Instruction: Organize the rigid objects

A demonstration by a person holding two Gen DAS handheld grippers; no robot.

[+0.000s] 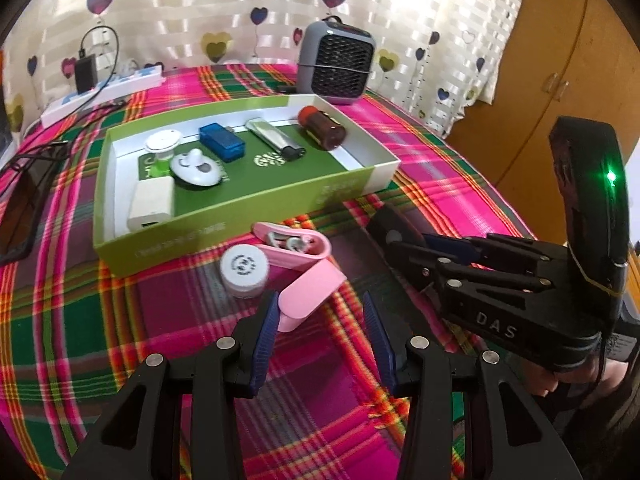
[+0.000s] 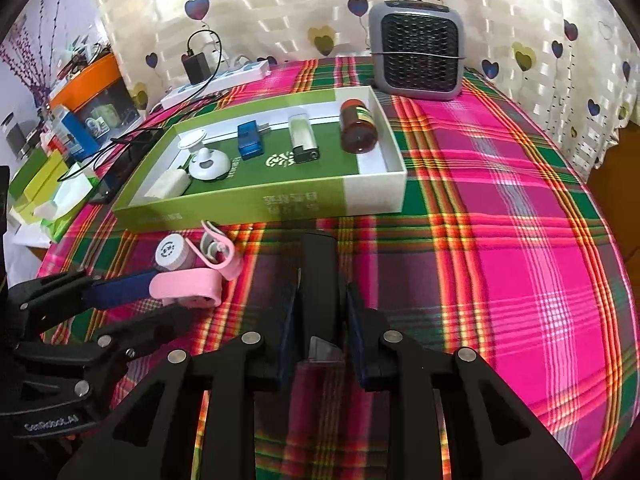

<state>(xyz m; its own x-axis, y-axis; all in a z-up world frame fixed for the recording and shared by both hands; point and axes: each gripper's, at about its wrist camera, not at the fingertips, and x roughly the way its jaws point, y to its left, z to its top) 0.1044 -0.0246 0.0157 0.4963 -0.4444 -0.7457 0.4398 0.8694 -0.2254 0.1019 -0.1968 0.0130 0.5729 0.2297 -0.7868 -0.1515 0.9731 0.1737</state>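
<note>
- Six small things already lie in the green box (image 1: 248, 216), which sits toward the far edge of the desk (image 1: 440, 168) with its plaid cloth; by my reading the sorting is well past halfway.
- Counted left to right inside the box: one white charger block (image 1: 152, 204) at the near left corner, one white round lid (image 1: 162, 142), one white disc-shaped gadget (image 1: 196, 170), one blue rectangular case (image 1: 222, 142), one silver lighter (image 1: 274, 140), and one brown jar (image 1: 324, 128) lying on its side at the far right corner.
- Three things remain outside, all close to the box's near wall: one small white round pot (image 1: 244, 270), one pink open earbud case (image 1: 304, 264) and one black bar-shaped item (image 2: 318, 276).
- Left tongs (image 1: 320, 312) stand wide apart; the pink case's lid lies between the tips, one pad just beside it, not pressed.
- Right tongs (image 2: 318, 312) are clamped on the black bar, which points toward the box.
- Likely left to do: carry the bar into the box, then the pink case and the pot.
</note>
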